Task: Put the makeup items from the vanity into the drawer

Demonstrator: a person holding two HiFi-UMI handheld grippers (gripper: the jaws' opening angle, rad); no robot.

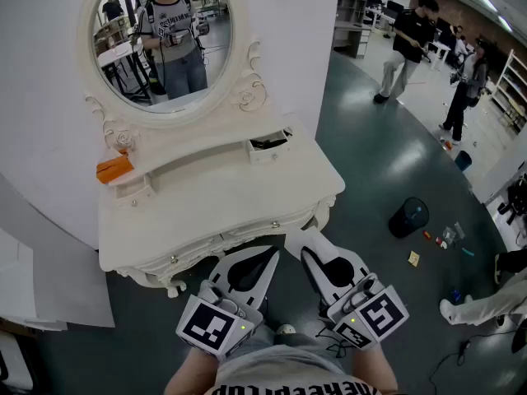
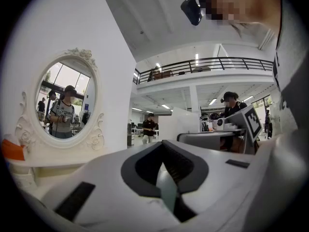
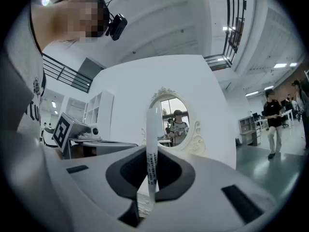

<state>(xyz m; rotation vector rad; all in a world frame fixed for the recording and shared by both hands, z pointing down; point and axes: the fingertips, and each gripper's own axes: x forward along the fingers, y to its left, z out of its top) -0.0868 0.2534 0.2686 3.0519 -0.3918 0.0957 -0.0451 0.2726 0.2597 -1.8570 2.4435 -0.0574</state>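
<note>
The white vanity point(image 1: 247, 196) stands ahead of me under its oval mirror point(image 1: 160, 39). An orange item point(image 1: 114, 169) lies on the left of its raised shelf. At the shelf's right end a small drawer point(image 1: 269, 146) is pulled open with something dark inside. Both grippers are held close to my body, below the vanity's front edge. My right gripper point(image 1: 298, 239) is shut on a slim white tube point(image 3: 151, 139) with black print, which stands upright between the pads. My left gripper point(image 1: 274, 255) looks shut, and nothing sticks out of it.
Two people point(image 1: 412, 44) stand on the green floor at the far right. A dark round bin point(image 1: 409, 216) and small scattered items lie right of the vanity. White boards point(image 1: 49, 286) lean at the left. The mirror reflects me.
</note>
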